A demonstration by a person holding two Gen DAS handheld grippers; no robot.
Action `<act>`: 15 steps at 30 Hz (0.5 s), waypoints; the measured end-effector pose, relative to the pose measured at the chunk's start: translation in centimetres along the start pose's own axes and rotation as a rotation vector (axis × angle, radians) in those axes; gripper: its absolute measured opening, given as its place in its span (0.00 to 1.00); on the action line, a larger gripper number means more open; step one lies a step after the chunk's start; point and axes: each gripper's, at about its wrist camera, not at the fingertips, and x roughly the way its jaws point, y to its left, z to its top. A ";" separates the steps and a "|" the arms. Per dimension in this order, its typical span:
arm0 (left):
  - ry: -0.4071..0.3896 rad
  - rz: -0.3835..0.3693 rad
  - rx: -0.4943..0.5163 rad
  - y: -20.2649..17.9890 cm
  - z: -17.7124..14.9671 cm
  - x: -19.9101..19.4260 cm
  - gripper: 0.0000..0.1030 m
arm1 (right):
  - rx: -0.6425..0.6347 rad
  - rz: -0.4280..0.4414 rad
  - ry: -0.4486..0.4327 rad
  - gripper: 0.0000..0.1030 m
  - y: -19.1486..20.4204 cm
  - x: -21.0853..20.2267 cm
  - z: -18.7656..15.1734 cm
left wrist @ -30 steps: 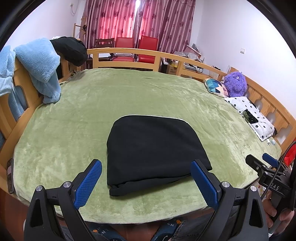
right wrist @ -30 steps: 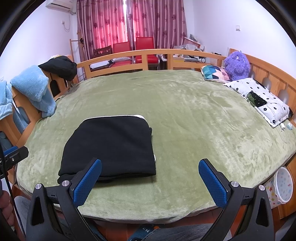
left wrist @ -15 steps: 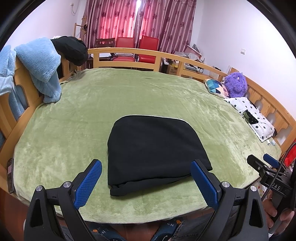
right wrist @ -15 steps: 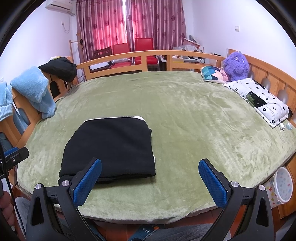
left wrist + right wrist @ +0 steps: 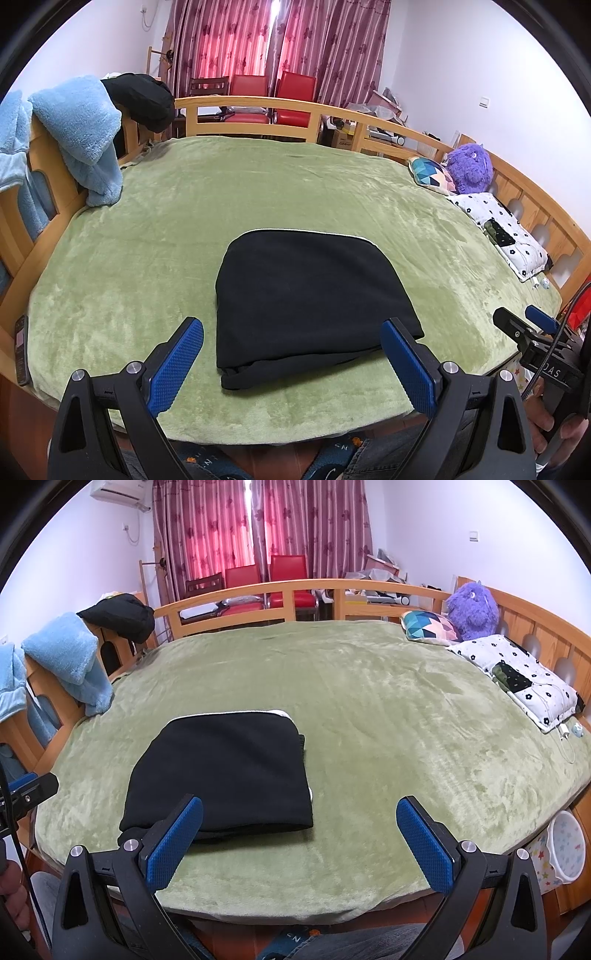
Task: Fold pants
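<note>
The black pants (image 5: 306,295) lie folded into a compact rectangle on the green blanket (image 5: 258,192) near the bed's front edge. They also show in the right wrist view (image 5: 225,771), left of centre. My left gripper (image 5: 291,354) is open and empty, held above the front edge with the folded pants between and beyond its fingers. My right gripper (image 5: 299,834) is open and empty, to the right of the pants. The right gripper also shows at the left wrist view's right edge (image 5: 532,328), and the left gripper shows at the right wrist view's left edge (image 5: 29,790).
A wooden rail (image 5: 258,110) surrounds the bed. Blue towels (image 5: 81,133) and a black garment (image 5: 144,99) hang on the left rail. A purple plush (image 5: 472,609), patterned cushion (image 5: 428,626) and floral pillow (image 5: 517,672) lie at the right. A phone (image 5: 21,349) rests on the left edge. A basket (image 5: 565,845) stands beside the bed.
Both views have shifted only slightly. The pants have not moved and both grippers stay open.
</note>
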 end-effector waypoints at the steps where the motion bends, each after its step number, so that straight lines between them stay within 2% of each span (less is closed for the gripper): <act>1: 0.000 0.001 0.000 0.0 0.0 0.0 0.95 | -0.001 -0.001 -0.001 1.00 0.1 0.0 0.0; 15: 0.001 0.003 -0.001 -0.5 -0.2 -0.7 0.95 | -0.001 -0.008 -0.008 1.00 1.4 -0.4 -0.2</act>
